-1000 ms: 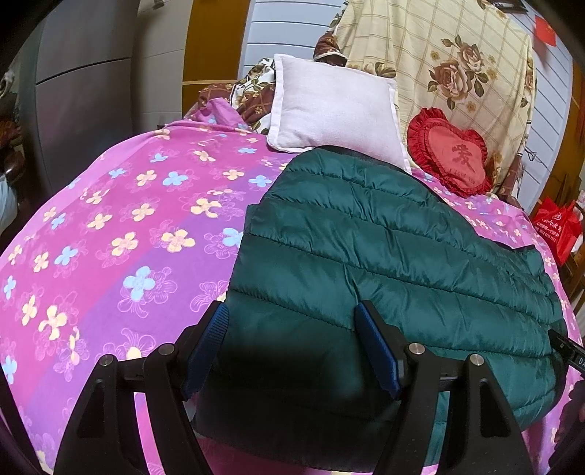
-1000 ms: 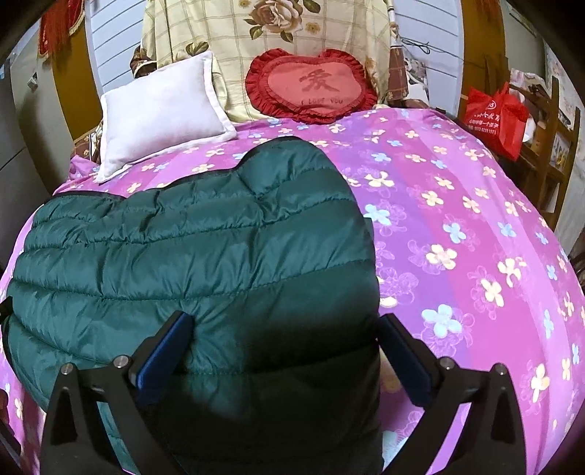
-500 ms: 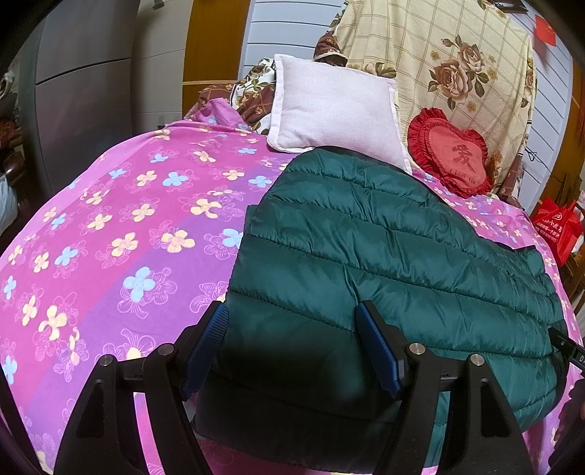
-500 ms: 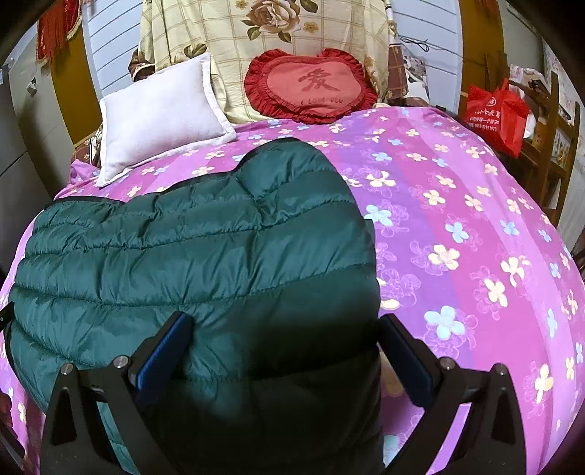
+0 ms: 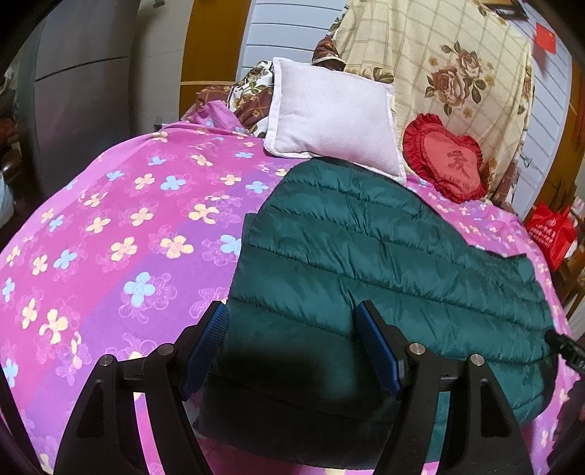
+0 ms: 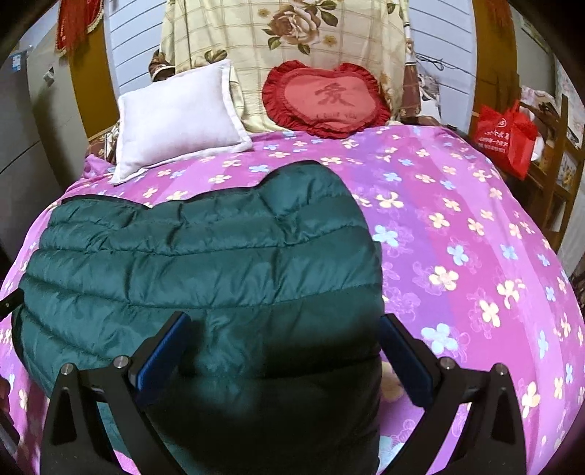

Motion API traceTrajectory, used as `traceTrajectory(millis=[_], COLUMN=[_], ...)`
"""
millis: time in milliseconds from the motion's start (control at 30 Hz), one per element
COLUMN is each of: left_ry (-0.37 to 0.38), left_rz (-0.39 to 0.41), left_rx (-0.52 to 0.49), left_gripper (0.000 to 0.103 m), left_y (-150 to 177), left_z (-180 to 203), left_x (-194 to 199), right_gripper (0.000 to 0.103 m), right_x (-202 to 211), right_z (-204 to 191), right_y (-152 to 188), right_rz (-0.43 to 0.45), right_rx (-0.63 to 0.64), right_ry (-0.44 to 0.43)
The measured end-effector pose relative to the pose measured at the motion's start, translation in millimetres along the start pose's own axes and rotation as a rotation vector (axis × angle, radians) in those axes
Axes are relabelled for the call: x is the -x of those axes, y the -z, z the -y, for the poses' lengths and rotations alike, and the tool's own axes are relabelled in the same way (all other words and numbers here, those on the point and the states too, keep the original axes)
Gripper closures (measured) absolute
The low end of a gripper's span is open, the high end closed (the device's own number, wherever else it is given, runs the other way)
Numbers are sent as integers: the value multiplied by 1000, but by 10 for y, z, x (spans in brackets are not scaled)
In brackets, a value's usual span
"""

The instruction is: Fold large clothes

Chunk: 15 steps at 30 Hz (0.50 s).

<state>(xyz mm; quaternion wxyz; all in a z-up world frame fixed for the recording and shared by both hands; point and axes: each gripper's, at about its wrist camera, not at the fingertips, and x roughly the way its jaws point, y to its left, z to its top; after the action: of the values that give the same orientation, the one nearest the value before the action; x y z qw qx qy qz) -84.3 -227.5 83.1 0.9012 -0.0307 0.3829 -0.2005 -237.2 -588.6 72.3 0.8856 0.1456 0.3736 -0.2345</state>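
A dark green quilted puffer jacket [image 5: 365,255] lies folded flat on a pink flowered bedspread [image 5: 109,237]. It also shows in the right wrist view [image 6: 204,255]. My left gripper [image 5: 292,339] is open and hovers over the jacket's near left corner, its blue pads on either side of the fabric without closing on it. My right gripper [image 6: 281,350] is open wide above the jacket's near right edge, holding nothing. The tip of the right gripper [image 5: 565,350] shows at the right edge of the left wrist view.
A white pillow [image 6: 175,117] and a red heart cushion [image 6: 325,98] lean on a rose-print blanket [image 6: 292,33] at the bed's head. A red bag [image 6: 506,137] sits on wooden furniture to the right. A grey cabinet [image 5: 84,73] stands left.
The right wrist view has drawn back and up a little, showing more of the bedspread beyond the jacket. The left gripper has barely moved. Both stay open.
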Motion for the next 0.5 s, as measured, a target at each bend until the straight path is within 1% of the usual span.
traceTrajectory(millis=[100, 200, 300, 367, 400, 467, 500], left_ry=[66, 72, 78, 106, 142, 197, 228], left_rz=[-19, -36, -60, -88, -99, -129, -168], left_rx=[56, 91, 96, 98, 120, 164, 193], left_gripper=[48, 48, 48, 48, 47, 39, 36], left_y=[-53, -81, -103, -129, -141, -141, -137], left_z=[-97, -159, -187, -221, -273, -349, -402], left_x=[-7, -48, -126, -207, -249, -334, -432], right_gripper=[0, 0, 0, 0, 0, 0, 0], right_x=[-7, -30, -30, -41, -58, -158, -213], right_z=[43, 101, 144, 150, 160, 237, 282], right_y=[-3, -8, -22, -37, -47, -83, -96], right_rz=[-3, -12, -13, -15, -20, -56, -76], right_rx=[-19, -42, -61, -57, -60, -96, -116], right_ry=[-2, 3, -5, -1, -5, -39, -50])
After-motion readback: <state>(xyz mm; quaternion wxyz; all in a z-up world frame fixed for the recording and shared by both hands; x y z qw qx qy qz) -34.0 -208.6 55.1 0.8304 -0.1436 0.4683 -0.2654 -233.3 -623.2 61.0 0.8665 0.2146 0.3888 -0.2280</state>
